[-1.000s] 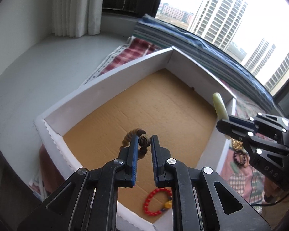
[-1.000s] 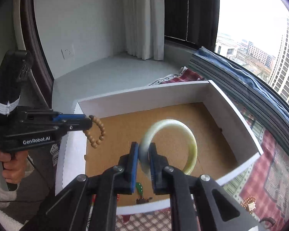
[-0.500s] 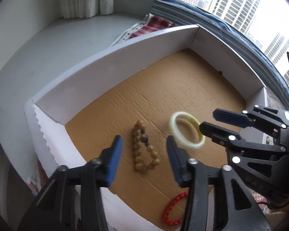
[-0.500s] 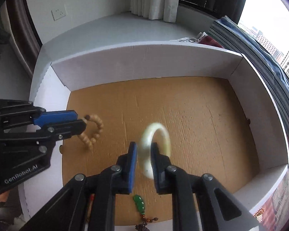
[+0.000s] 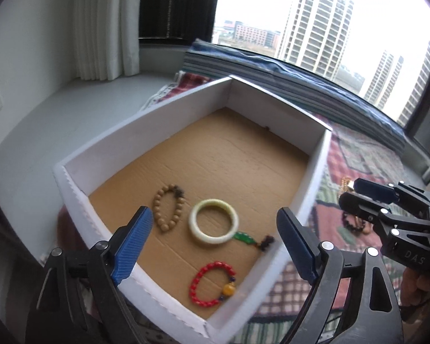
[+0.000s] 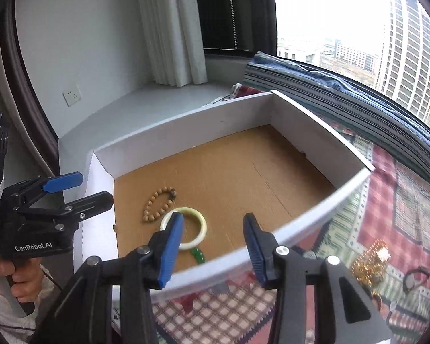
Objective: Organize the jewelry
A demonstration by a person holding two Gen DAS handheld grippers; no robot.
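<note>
A white box [image 5: 123, 132] with a brown cardboard floor holds a wooden bead bracelet [image 5: 169, 210], a pale jade bangle [image 5: 214, 221], a green pendant [image 5: 245, 238] and a red bead bracelet [image 5: 213, 283]. My left gripper [image 5: 213, 211] hovers over the box's near corner, its jaws opening wide with nothing held. My right gripper [image 6: 212, 217] hangs above the near wall, jaws opening and nothing gripped. Below it lie the bangle [image 6: 200, 223], wooden bracelet [image 6: 157, 205] and pendant [image 6: 198, 255]. Each wrist view shows the other gripper [image 5: 350, 191] [image 6: 96, 187] beside the box.
A patterned red-checked cloth [image 6: 401, 200] lies under and right of the box, carrying gold jewelry [image 6: 371, 261] and a dark bead bracelet [image 5: 354, 223]. Folded striped fabric [image 5: 243, 63] lines the window. A grey sill [image 5: 57, 114] runs left. A hand [image 6: 17, 275] grips the left tool.
Both grippers let go: the wooden bracelet and the jade bangle now lie on the box floor. Both sets of jaws have spread and pulled back toward the box's near side.
</note>
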